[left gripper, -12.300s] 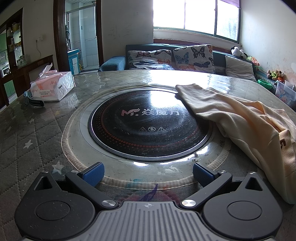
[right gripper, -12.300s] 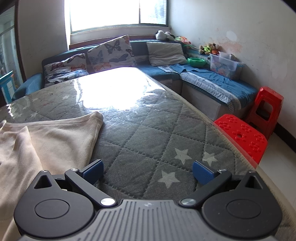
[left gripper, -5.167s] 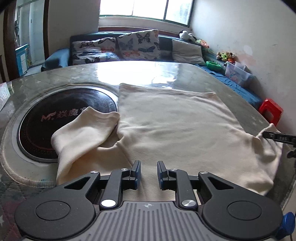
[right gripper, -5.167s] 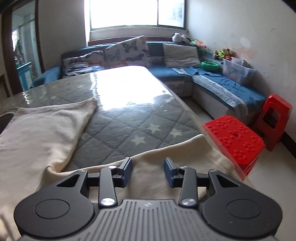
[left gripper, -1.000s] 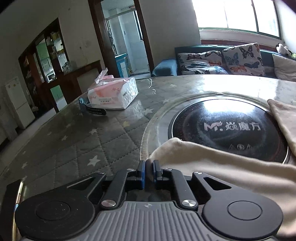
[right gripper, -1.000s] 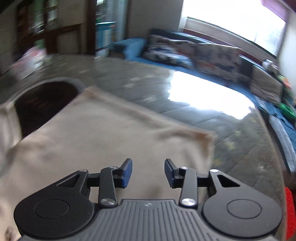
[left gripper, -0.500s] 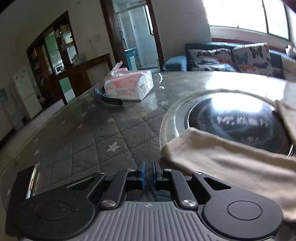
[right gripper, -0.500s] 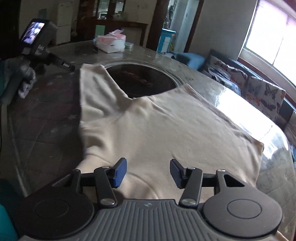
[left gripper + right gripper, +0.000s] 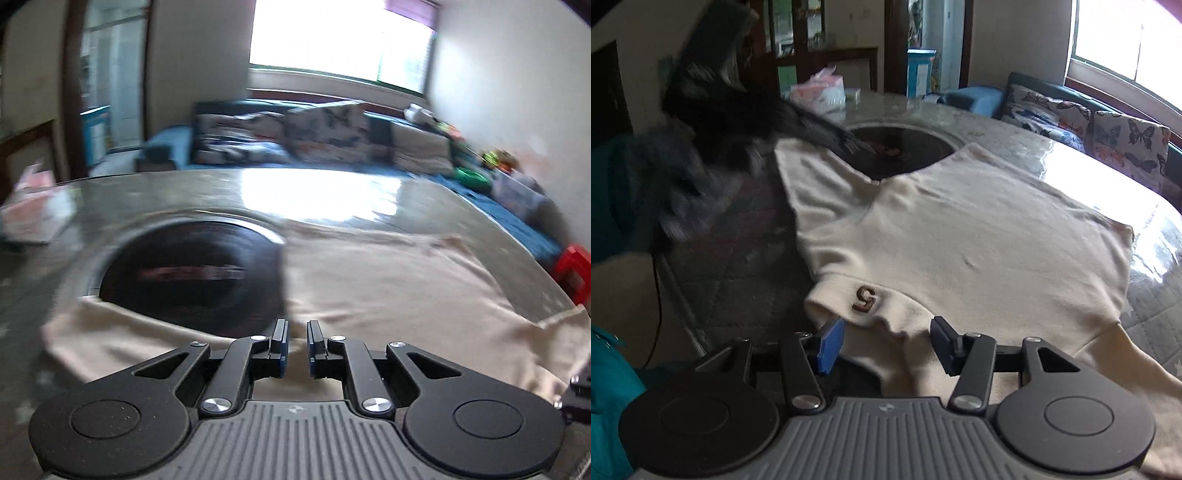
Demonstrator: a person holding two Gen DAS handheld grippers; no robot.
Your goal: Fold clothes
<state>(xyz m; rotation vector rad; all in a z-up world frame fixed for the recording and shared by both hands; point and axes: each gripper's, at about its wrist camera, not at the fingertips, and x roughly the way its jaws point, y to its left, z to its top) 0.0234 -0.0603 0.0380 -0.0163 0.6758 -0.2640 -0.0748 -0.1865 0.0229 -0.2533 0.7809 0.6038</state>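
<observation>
A cream sweatshirt (image 9: 960, 229) lies spread flat on the quilted table, with a brown mark on its collar (image 9: 864, 299). My right gripper (image 9: 886, 328) is open just above that collar, and the fabric lies below its fingers without being pinched. In the blurred left wrist view the sweatshirt (image 9: 388, 288) fills the right half and its sleeve (image 9: 129, 332) runs off to the left. My left gripper (image 9: 296, 326) hovers over the cloth with its jaws opening from a narrow gap and nothing between them. A person's grey-gloved hand (image 9: 676, 184) carries it above the far sleeve.
A black round cooktop (image 9: 192, 277) is set into the table, partly under the garment. A tissue pack (image 9: 820, 88) sits at the far side. A sofa with butterfly cushions (image 9: 1108, 125) lies beyond the table, and a red stool (image 9: 572, 269) stands beside it.
My left gripper has let go of the sleeve cuff and swung right over the garment. My right gripper has opened wider and come to the collar.
</observation>
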